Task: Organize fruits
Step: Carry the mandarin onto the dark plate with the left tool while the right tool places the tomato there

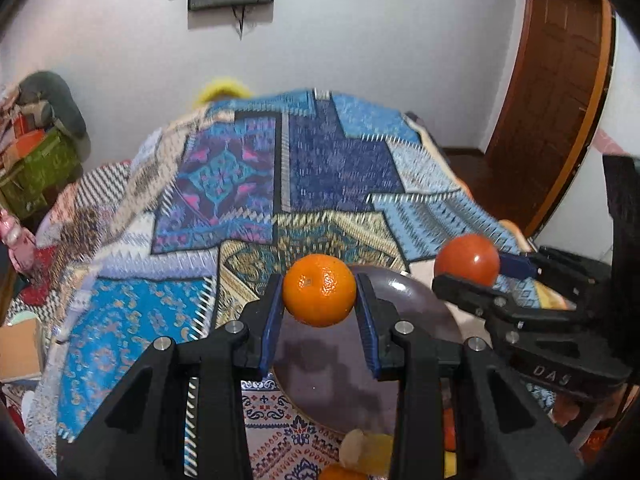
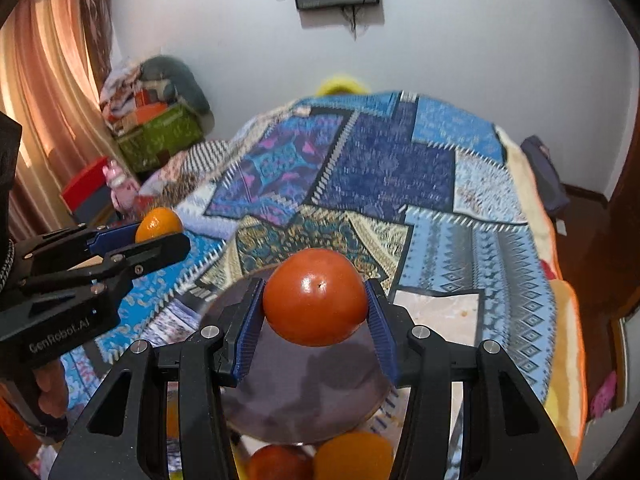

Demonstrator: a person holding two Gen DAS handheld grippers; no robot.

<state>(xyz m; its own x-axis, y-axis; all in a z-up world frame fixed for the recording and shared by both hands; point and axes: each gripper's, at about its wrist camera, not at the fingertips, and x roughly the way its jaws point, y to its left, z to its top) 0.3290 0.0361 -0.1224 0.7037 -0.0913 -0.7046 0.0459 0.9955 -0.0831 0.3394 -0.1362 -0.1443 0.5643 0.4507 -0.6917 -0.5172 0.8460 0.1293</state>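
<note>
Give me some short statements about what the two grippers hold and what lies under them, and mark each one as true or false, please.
1. The left gripper holds an orange. True.
2. The right gripper is open and holds nothing. False: it is shut on a tomato.
3. A dark round plate lies below both held fruits. True.
4. The tomato rests on the plate. False: it is held above it.
5. More fruit shows at the bottom edge of the right wrist view. True.

"GenRobot.AI" on left tool [image 2: 160, 236] body; "DAS" on right tool [image 1: 468, 272] body.
</note>
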